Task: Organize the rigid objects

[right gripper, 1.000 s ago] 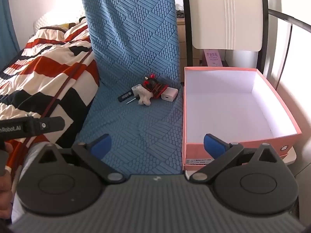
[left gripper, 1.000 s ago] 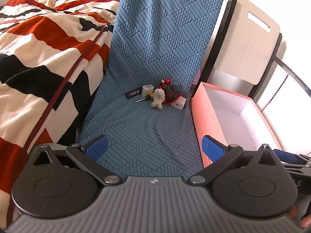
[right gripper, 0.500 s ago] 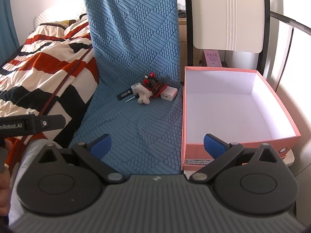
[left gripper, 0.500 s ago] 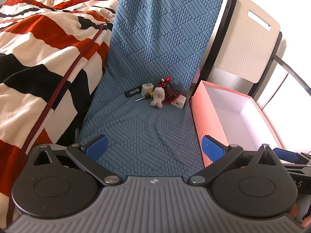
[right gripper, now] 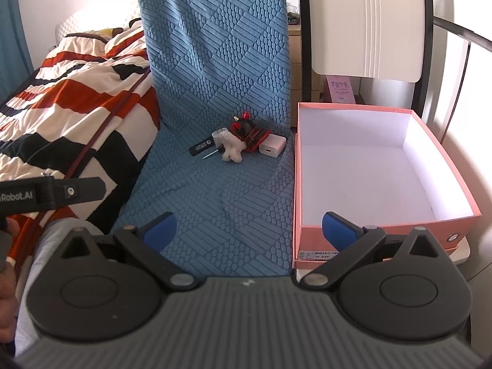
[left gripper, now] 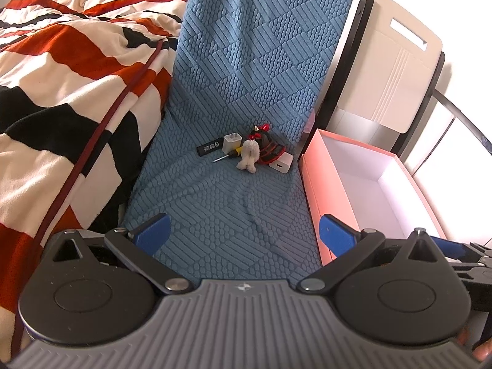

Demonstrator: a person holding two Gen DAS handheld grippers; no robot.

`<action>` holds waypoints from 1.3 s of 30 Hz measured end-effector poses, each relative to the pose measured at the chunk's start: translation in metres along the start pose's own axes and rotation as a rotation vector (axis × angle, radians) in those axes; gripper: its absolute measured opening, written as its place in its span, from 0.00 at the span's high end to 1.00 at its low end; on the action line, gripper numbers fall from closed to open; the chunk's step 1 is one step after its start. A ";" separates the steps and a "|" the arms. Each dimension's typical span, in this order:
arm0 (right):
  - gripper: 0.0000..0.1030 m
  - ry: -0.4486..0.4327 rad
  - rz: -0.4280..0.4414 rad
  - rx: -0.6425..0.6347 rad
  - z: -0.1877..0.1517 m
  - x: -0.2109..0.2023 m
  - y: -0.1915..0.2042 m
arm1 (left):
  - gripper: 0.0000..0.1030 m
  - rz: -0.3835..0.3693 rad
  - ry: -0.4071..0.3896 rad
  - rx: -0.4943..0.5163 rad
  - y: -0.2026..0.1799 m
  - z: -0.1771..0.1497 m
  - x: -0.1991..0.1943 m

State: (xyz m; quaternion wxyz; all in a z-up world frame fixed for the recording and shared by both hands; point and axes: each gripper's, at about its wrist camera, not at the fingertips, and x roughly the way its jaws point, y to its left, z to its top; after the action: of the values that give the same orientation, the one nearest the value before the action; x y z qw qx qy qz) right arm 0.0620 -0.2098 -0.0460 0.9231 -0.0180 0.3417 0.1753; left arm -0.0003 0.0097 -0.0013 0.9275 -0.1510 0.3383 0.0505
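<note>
- Right, two white chargers (right gripper: 272, 148) (left gripper: 231, 142), one screwdriver (left gripper: 227, 155), one black stick (left gripper: 209, 147) on the blue mat (right gripper: 215, 196).
- One pink box (right gripper: 378, 230), open.
- Left gripper (left gripper: 243, 235) and right gripper (right gripper: 249, 227): fingers spread, holding nothing.

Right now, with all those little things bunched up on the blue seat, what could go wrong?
The white charger touches the red-and-black item, so gripping one may drag the other. The small screwdriver lies flat on soft fabric and could slip from the fingers. The pink box overhangs its support and might tip if bumped.
</note>
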 end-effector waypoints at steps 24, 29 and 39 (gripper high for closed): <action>0.00 0.016 0.007 -0.002 0.005 0.000 -0.002 | 0.00 0.013 0.013 0.013 -0.001 0.004 0.002; 0.00 0.017 0.003 -0.009 0.010 0.003 0.000 | 0.00 0.010 0.018 0.005 0.002 0.007 0.005; 0.00 0.031 0.006 -0.007 0.014 0.016 0.002 | 0.00 0.006 0.027 0.004 0.012 0.013 0.019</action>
State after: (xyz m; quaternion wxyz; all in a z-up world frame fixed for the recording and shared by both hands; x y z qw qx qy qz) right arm 0.0812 -0.2006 -0.0450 0.9171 -0.0229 0.3555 0.1791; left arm 0.0203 0.0251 -0.0070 0.9229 -0.1490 0.3514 0.0508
